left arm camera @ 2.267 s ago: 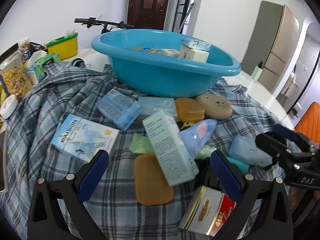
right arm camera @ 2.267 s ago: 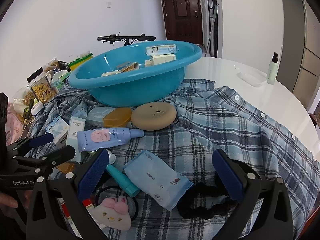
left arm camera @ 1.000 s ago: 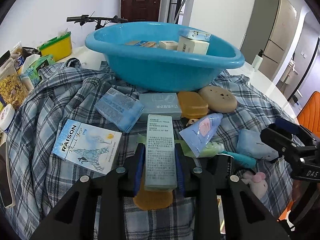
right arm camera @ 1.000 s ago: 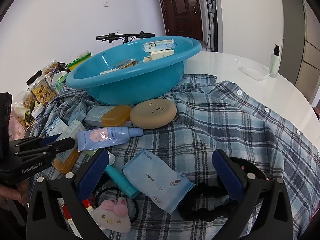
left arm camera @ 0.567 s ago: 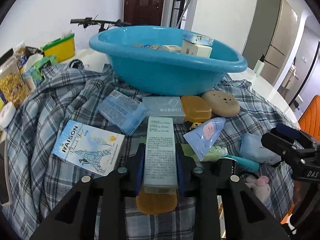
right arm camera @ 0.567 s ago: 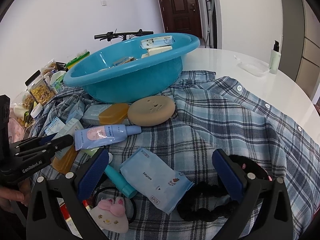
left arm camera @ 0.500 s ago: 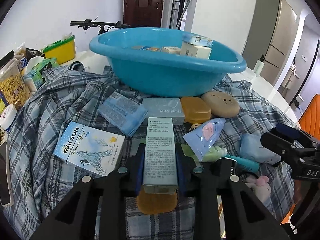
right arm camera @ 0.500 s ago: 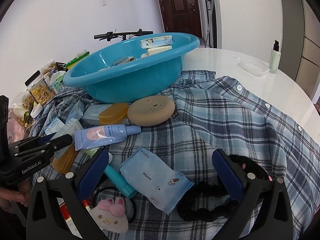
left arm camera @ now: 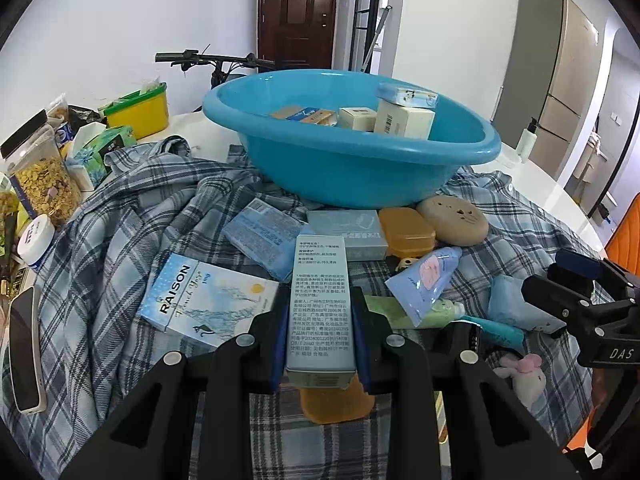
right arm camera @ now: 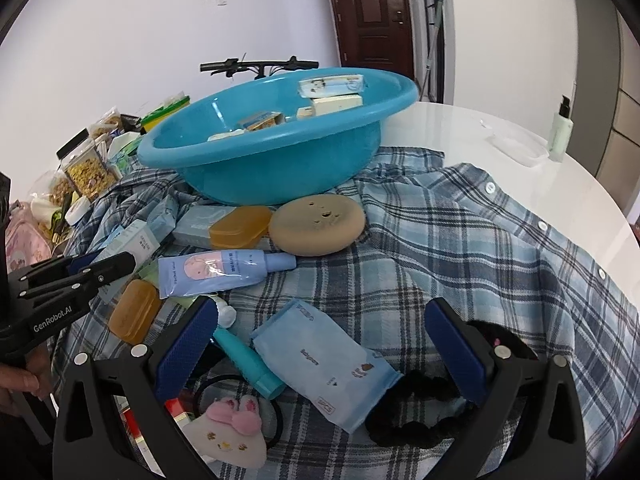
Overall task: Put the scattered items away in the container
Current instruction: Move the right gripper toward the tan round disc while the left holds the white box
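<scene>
My left gripper [left arm camera: 318,340] is shut on a tall pale green box [left arm camera: 320,300] and holds it above the plaid shirt. The blue basin [left arm camera: 360,160] stands beyond it with several small boxes inside. My right gripper [right arm camera: 320,344] is open and empty over a light blue wipes pack [right arm camera: 324,356]. Scattered on the shirt are a RAISON box [left arm camera: 204,300], a blue tube [right arm camera: 216,272], an orange soap case [right arm camera: 240,228], a tan round sponge [right arm camera: 316,224], a teal tube [right arm camera: 248,360] and a black scrunchie [right arm camera: 416,420].
Jars, a yellow tub [left arm camera: 138,110] and snack bags crowd the left table edge. A phone [left arm camera: 24,344] lies at the left. A pump bottle [right arm camera: 560,128] stands on the white table far right. A bicycle handlebar [left arm camera: 212,58] is behind the basin.
My left gripper closed on the tall green box, straightened it and lifted it slightly. The right gripper stayed open and barely moved.
</scene>
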Available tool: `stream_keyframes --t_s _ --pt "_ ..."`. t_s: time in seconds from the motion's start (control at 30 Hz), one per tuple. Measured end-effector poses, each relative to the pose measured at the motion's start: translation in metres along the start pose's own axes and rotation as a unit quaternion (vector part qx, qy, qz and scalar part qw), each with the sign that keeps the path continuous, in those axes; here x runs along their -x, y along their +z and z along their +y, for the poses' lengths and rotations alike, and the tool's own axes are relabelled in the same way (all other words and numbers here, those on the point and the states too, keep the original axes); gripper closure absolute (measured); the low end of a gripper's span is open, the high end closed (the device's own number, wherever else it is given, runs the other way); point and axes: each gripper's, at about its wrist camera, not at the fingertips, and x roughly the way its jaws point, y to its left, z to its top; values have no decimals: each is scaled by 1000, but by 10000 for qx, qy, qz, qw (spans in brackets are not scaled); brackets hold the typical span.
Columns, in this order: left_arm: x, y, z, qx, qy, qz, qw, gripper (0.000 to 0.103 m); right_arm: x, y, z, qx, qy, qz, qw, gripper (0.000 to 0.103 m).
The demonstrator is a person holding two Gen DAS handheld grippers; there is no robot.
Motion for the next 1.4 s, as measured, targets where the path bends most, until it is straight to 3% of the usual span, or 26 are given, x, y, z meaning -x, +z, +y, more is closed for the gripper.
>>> stream_keyframes --t_s 0.43,0.97,1.4 --pt "4 -2 3 31 -32 -35 10000 74 -5 3 5 100 -74 61 9999 0" --pt "10 12 -2 -2 -88 -213 9997 74 -14 32 11 355 -195 -20 9992 0" --pt "-10 18 2 40 -107 -48 9999 74 -58 48 9 610 -322 471 9965 0"
